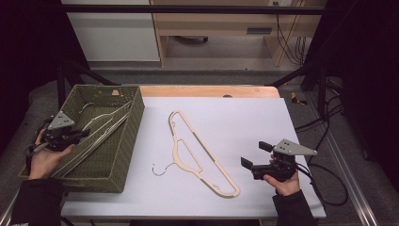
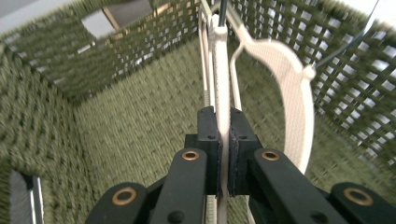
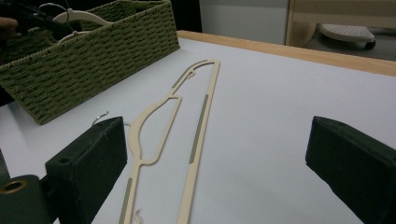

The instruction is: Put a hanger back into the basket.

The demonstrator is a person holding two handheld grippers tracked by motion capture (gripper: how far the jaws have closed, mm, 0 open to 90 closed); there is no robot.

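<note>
We have the left hand-held gripper [image 1: 80, 134] at the near left, jaws clamped on a cream hanger [image 2: 223, 100] inside the green woven basket [image 1: 129, 136]. In the left gripper view the pads pinch a thin flat bar of that hanger, with its curved shoulder arching off to the right near the basket wall. More hangers lie slanted in the basket beside it. The right hand-held gripper [image 1: 253, 157] hovers at the near right of the bench [image 1: 254, 117], jaws wide, nothing in them, pointing left at a second cream hanger [image 1: 200, 153] lying flat mid-bench, well apart from the basket. We judge these hangers light, stiff, thin plastic, a bit slick, likely to swing if gripped off-centre. Best hold for the flat one: the neck by the metal hook [image 1: 162, 168], or the straight bar edge.
</note>
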